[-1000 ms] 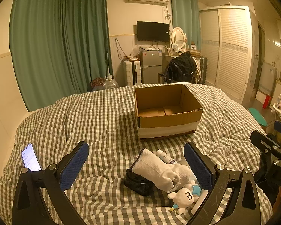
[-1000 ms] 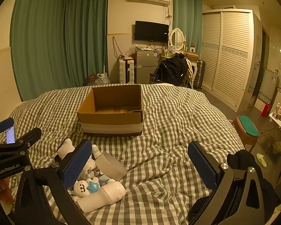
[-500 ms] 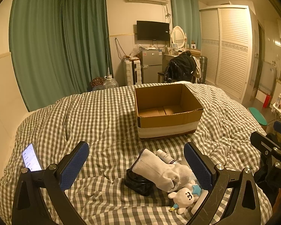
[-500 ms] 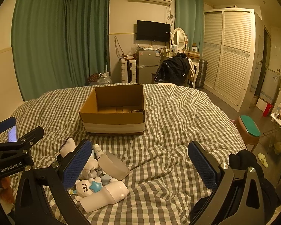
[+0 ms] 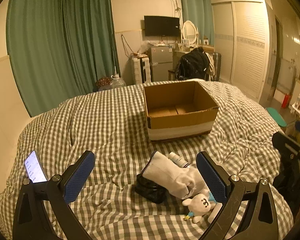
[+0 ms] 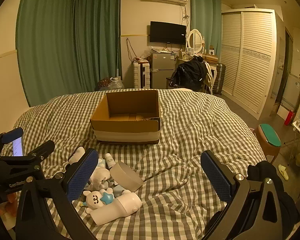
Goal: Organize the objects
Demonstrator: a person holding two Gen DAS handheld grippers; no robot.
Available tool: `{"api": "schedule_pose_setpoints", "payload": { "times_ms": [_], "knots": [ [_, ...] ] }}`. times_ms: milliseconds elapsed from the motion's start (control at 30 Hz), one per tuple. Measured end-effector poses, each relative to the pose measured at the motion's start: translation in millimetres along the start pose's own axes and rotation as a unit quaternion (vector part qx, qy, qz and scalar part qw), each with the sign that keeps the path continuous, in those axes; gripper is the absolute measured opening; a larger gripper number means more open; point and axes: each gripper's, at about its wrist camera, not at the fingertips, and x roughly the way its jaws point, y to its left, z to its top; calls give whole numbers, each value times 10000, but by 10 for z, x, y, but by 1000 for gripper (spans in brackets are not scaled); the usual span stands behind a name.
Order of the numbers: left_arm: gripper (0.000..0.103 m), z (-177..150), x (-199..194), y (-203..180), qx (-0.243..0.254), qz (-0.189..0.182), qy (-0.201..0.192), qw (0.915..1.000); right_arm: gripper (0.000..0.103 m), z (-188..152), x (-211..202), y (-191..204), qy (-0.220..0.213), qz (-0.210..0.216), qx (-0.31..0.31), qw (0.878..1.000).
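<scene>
The task is at its very beginning, as far as I can judge. The cardboard box (image 5: 180, 108) stands open on the checked bed cover (image 5: 102, 124), and its bottom looks bare; no object is inside it.

All the things to organize lie in one small heap on the cover, near the grippers and well apart from the box. In the heap I see a white glove (image 5: 174, 176), which rests on a black pouch (image 5: 150, 190), a small bottle (image 5: 177, 159) behind the glove, a white plush toy (image 6: 96, 199) with a blue star, a white cylinder-shaped device (image 6: 118, 208) touching the toy, and a grey round lid or dish (image 6: 126, 176).

The left gripper (image 5: 146, 176) is spread wide and holds nothing; it points at the glove and pouch. The right gripper (image 6: 150, 176) is also spread wide and empty, with the heap beside its left finger.

So every object is left to move. A phone (image 5: 35, 170) with a lit screen stands on the left.
</scene>
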Motion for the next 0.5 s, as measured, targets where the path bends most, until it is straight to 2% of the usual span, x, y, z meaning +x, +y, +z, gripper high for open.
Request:
{"api": "schedule_pose_setpoints", "payload": {
  "times_ms": [233,500],
  "knots": [
    [103,-71,157,38,126,-25,310,9994,103,-23,53,56,127,58,-68,9999],
    [103,-245,483,94,235,-140,890,9957,103,-137,301,115,580,76,-182,9981]
  ]
}}
